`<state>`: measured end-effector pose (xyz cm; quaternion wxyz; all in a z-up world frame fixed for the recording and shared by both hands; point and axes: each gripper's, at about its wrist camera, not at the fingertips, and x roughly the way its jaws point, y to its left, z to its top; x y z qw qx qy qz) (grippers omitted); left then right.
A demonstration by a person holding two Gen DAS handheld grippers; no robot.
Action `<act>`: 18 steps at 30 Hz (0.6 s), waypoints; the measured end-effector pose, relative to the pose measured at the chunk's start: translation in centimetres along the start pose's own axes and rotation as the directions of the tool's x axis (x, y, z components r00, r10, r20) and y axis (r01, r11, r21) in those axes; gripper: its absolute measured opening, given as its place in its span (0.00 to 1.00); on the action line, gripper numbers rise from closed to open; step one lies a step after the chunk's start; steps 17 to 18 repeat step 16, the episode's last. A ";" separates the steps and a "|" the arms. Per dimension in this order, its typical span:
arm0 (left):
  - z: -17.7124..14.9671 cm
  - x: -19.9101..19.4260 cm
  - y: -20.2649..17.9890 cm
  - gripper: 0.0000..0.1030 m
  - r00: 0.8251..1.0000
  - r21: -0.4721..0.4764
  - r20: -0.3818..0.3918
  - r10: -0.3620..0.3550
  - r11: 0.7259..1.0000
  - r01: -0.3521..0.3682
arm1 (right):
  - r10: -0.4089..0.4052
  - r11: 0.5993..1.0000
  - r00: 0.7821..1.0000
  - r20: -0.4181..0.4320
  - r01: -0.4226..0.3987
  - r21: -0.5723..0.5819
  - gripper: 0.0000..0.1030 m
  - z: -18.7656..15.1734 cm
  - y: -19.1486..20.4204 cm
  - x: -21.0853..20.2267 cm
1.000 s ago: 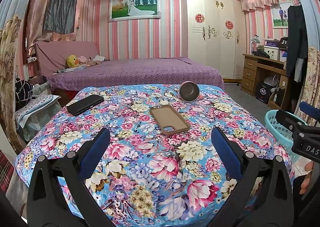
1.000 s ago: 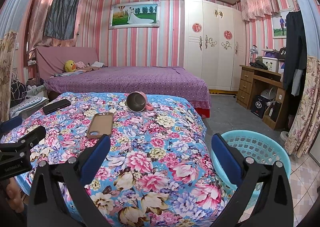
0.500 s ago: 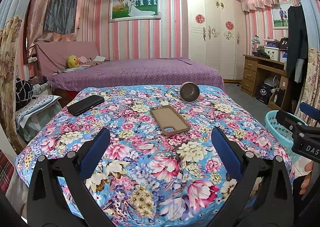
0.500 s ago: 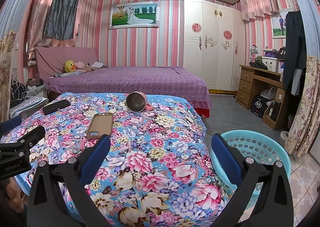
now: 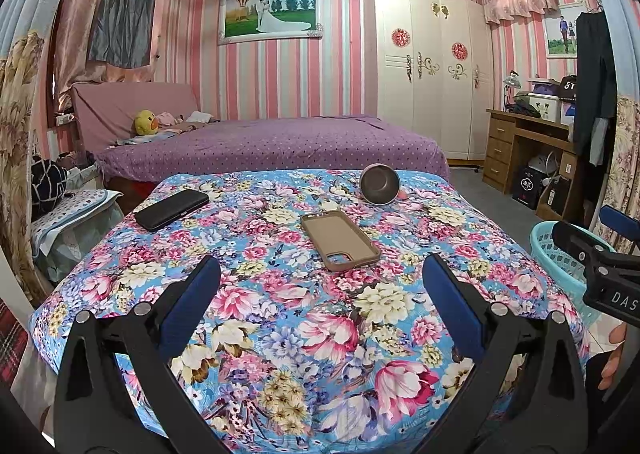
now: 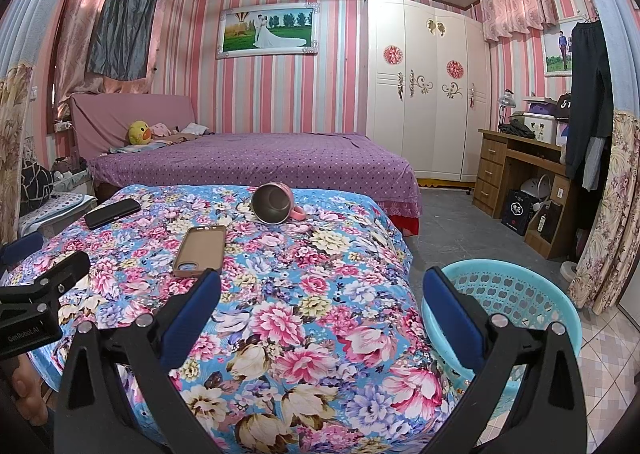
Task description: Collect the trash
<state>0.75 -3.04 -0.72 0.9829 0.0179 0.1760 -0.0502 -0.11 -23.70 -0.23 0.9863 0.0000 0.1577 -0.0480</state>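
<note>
The table cloth [image 5: 280, 318] is showing pink flowers on blue; the basket [image 6: 520, 294] is looking turquoise, the phone case [image 5: 340, 240] brown.

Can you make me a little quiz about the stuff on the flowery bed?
1. True or false: the pink mug stands upright.
2. Which lies nearer the left gripper: the brown phone case or the black phone?
3. What colour is the basket beside the bed?

Key: 1. False, it lies on its side. 2. The brown phone case. 3. Light blue.
</note>
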 end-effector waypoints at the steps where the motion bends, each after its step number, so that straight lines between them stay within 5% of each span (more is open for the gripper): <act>1: 0.0 0.0 0.0 0.95 1.000 0.000 0.000 -0.001 1.000 0.001 | 0.000 1.000 1.000 0.001 0.000 -0.001 0.96 0.0 0.0 0.0; 18: 0.0 0.0 0.0 0.95 1.000 -0.002 -0.004 0.003 1.000 -0.003 | 0.000 1.000 1.000 0.000 0.001 -0.002 0.96 0.0 0.0 0.0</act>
